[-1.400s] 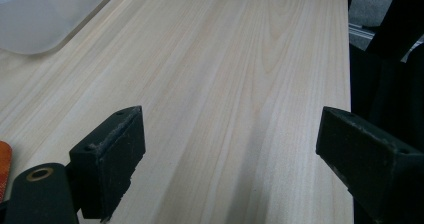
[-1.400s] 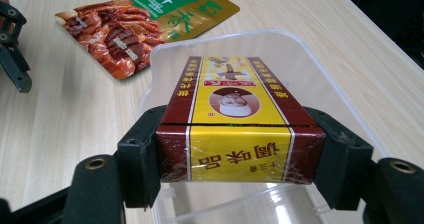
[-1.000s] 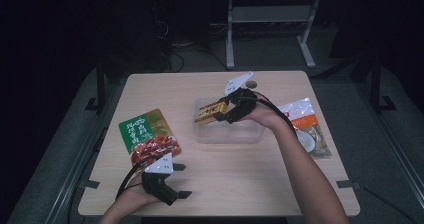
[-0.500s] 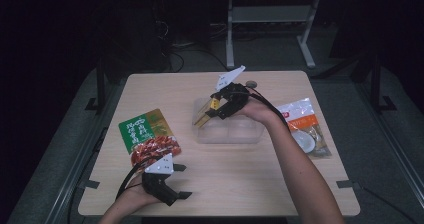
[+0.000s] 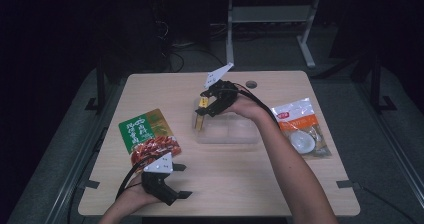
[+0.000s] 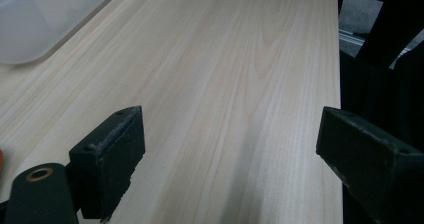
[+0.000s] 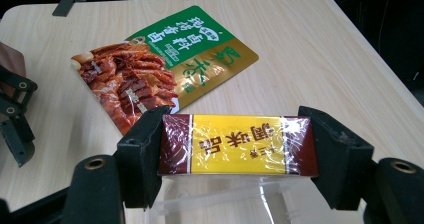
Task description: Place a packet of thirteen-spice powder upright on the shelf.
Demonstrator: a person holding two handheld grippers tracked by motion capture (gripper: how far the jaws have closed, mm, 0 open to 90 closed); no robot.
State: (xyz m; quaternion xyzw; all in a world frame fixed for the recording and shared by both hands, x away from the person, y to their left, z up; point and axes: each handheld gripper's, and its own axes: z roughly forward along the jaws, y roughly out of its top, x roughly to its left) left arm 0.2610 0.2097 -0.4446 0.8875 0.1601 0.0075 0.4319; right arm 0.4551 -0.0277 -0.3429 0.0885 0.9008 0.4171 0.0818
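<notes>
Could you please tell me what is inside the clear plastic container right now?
The clear container looks empty; the right gripper holds a yellow box above its edge.

pouch (image 5: 146, 134) left of container (image 5: 230, 131)

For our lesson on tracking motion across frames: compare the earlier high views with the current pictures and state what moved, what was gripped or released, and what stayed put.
The right claw, gripping the yellow-and-maroon wrapped box throughout, shifted left to the left end of the clear plastic container. Nothing was released. The left claw, open near the table's front edge, the green-and-red snack pouch and the orange-and-white packet stayed put.
</notes>
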